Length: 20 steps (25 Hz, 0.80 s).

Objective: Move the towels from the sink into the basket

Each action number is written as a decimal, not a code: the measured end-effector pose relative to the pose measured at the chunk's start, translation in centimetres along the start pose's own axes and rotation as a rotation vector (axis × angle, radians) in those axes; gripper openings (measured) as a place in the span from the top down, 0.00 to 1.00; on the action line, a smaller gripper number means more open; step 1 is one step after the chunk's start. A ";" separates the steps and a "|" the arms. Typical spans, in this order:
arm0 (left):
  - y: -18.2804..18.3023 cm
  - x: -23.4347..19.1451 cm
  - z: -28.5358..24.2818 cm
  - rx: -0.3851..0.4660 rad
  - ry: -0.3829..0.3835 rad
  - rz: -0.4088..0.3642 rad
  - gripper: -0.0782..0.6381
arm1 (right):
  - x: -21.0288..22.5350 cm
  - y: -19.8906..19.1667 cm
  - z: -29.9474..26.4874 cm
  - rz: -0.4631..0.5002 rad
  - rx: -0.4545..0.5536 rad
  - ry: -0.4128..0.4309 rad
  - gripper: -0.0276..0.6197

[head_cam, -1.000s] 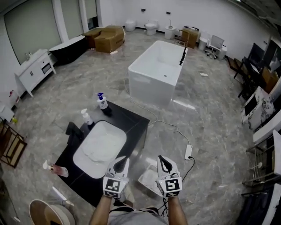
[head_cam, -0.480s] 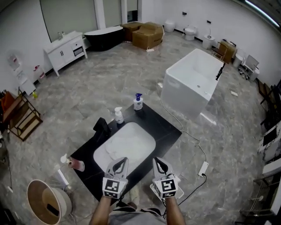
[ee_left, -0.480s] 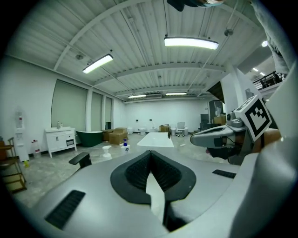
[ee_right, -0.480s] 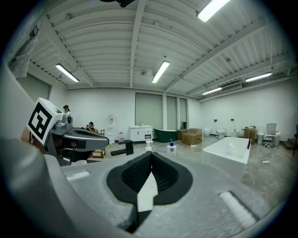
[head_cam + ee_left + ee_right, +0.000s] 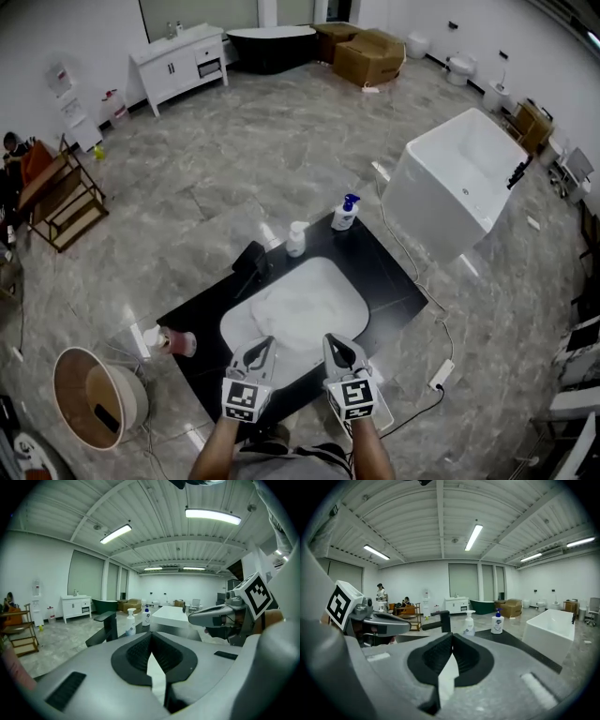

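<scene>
Nearer the sink (image 5: 228, 330) than before: left gripper (image 5: 263, 344), right gripper (image 5: 332, 341)

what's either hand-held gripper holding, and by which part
Nothing. The left hand-held gripper and right hand-held gripper are both shut, empty; towels lie in the sink.

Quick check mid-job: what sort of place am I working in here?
Probably a bathroom-fixture showroom or test hall: a freestanding white bathtub out in the open, toilets at the far end, and a sink set in a lone black counter.
</scene>
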State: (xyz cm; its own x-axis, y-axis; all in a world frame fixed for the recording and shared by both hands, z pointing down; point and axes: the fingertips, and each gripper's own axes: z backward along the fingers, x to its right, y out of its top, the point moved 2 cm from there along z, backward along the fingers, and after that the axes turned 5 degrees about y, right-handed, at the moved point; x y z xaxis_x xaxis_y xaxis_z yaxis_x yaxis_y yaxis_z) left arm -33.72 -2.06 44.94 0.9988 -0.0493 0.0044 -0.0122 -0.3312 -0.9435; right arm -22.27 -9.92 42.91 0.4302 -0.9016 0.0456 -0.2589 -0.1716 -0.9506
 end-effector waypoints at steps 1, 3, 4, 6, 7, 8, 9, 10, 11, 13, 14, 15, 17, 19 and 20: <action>-0.6 -0.5 -0.4 -0.010 0.006 0.007 0.87 | 0.0 -0.5 -0.9 -0.001 -0.015 0.011 0.96; -1.8 -1.5 -1.2 -0.030 0.016 0.022 0.87 | 0.0 -1.3 -2.8 0.000 -0.035 0.035 0.96; -2.3 -2.0 -1.6 -0.039 0.020 0.031 0.87 | 0.0 -1.8 -3.7 -0.002 -0.044 0.047 0.96; -3.4 -2.8 -2.4 -0.058 0.028 0.046 0.87 | 0.1 -2.7 -5.4 -0.014 -0.066 0.070 0.96; -4.1 -3.1 -2.8 -0.069 0.032 0.052 0.87 | 0.2 -3.3 -6.2 -0.019 -0.078 0.081 0.96; -4.7 -3.4 -3.2 -0.079 0.036 0.057 0.87 | 0.2 -3.9 -7.0 -0.020 -0.087 0.092 0.96; -5.3 -3.6 -3.6 -0.087 0.039 0.062 0.87 | 0.3 -4.5 -7.7 -0.019 -0.094 0.103 0.96; -5.9 -3.9 -4.1 -0.094 0.042 0.067 0.87 | 0.4 -5.1 -8.5 -0.017 -0.105 0.113 0.96; -6.4 -4.1 -4.5 -0.101 0.045 0.072 0.87 | 0.5 -5.7 -9.3 -0.015 -0.118 0.122 0.95; -7.3 -4.9 -5.2 -0.116 0.050 0.079 0.87 | 0.6 -6.9 -11.0 -0.011 -0.146 0.136 0.95; -7.7 -5.3 -5.5 -0.123 0.052 0.081 0.87 | 0.6 -7.4 -11.8 -0.009 -0.161 0.147 0.95; -7.9 -5.7 -5.7 -0.130 0.055 0.083 0.87 | 0.5 -7.9 -12.6 -0.009 -0.180 0.166 0.93; -8.3 -6.3 -6.1 -0.141 0.065 0.090 0.87 | 0.3 -9.0 -14.0 -0.010 -0.226 0.219 0.78; -8.6 -6.7 -6.4 -0.152 0.076 0.101 0.87 | 0.1 -9.8 -15.0 -0.006 -0.264 0.261 0.69; -8.7 -6.8 -6.5 -0.157 0.080 0.107 0.87 | -0.1 -10.1 -15.5 -0.003 -0.285 0.281 0.63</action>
State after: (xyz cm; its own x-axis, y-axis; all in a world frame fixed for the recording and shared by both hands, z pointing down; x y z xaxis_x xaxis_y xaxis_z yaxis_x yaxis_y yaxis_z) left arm -40.75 -4.95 55.28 0.9846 -0.1642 -0.0605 -0.1311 -0.4630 -0.8766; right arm -33.14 -14.23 57.31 0.1880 -0.9676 0.1684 -0.5041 -0.2422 -0.8290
